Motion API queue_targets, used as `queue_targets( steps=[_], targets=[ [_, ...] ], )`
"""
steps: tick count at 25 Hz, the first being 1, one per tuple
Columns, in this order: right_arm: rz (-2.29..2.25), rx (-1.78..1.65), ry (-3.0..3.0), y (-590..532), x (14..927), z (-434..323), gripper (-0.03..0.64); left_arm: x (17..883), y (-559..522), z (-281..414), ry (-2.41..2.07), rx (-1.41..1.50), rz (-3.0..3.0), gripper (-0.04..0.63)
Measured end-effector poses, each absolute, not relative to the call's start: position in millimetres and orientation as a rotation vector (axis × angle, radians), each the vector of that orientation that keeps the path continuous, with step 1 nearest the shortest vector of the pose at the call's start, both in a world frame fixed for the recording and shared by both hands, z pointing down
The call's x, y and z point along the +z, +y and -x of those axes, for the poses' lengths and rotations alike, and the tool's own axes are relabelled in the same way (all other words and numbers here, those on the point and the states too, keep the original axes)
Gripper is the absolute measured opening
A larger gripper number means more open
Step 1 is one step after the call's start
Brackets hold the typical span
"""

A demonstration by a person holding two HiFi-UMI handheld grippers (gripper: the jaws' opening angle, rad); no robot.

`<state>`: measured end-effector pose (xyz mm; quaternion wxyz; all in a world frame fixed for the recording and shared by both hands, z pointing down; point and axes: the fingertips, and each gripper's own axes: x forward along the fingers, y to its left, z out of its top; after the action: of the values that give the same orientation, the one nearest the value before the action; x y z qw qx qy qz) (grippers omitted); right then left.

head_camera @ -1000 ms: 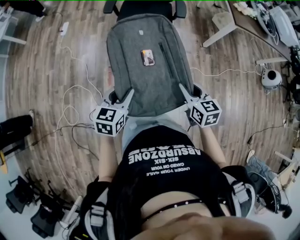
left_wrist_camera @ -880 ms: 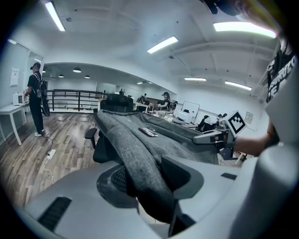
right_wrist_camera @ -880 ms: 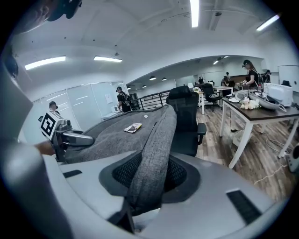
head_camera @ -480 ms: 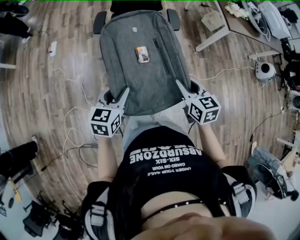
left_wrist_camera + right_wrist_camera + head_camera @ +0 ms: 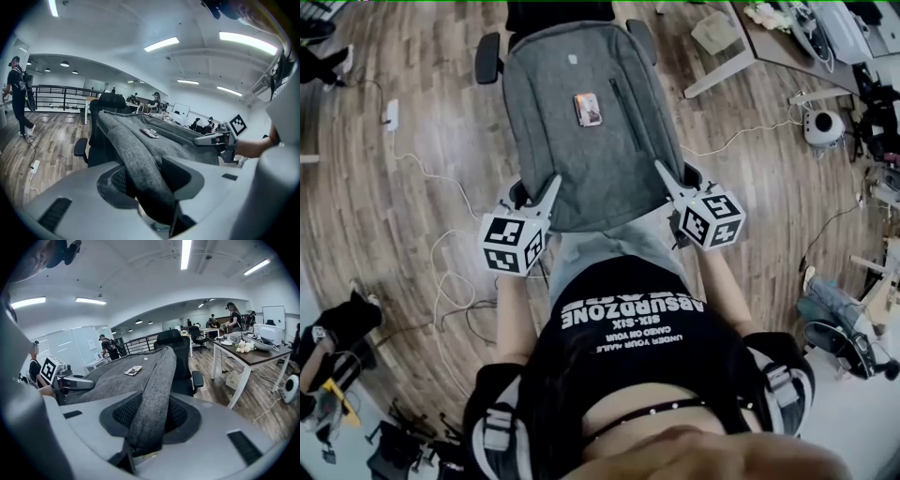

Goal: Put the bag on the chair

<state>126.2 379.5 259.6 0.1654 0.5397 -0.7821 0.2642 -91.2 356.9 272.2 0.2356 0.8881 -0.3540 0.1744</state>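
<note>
- Left gripper (image 5: 551,187): jaws closed on the near left edge of the bag (image 5: 581,141). The grey fabric fills the gap between the two pads in the left gripper view.
- Right gripper (image 5: 664,176): jaws closed on the near right edge of the same bag, with a fold of fabric pinched between the pads (the gap is narrow, set by the thickness of the cloth).
- Bag: a grey backpack, held stretched between both grippers with its front panel facing up. It slopes upward from the grippers toward its far end.
- Bag position: above the chair (image 5: 558,14), covering the seat in the head view. The far end reaches the black backrest, and an armrest (image 5: 487,58) shows on each side. Whether the bag rests on the seat cannot be told.
- Small flat item (image 5: 588,109): lies on the bag's upper panel, near the middle.
- Surroundings: wooden floor (image 5: 403,216) with a white cable (image 5: 441,183) left of the chair; a white desk (image 5: 248,357) stands to the right of it.
</note>
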Motion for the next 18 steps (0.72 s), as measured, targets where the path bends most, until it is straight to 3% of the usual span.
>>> queue_targets(
  steps=[18],
  targets=[
    [-1.382, 0.819, -2.317, 211, 281, -131, 0.132, 280, 212, 87, -1.099, 0.552, -2.327, 0.166]
  ],
)
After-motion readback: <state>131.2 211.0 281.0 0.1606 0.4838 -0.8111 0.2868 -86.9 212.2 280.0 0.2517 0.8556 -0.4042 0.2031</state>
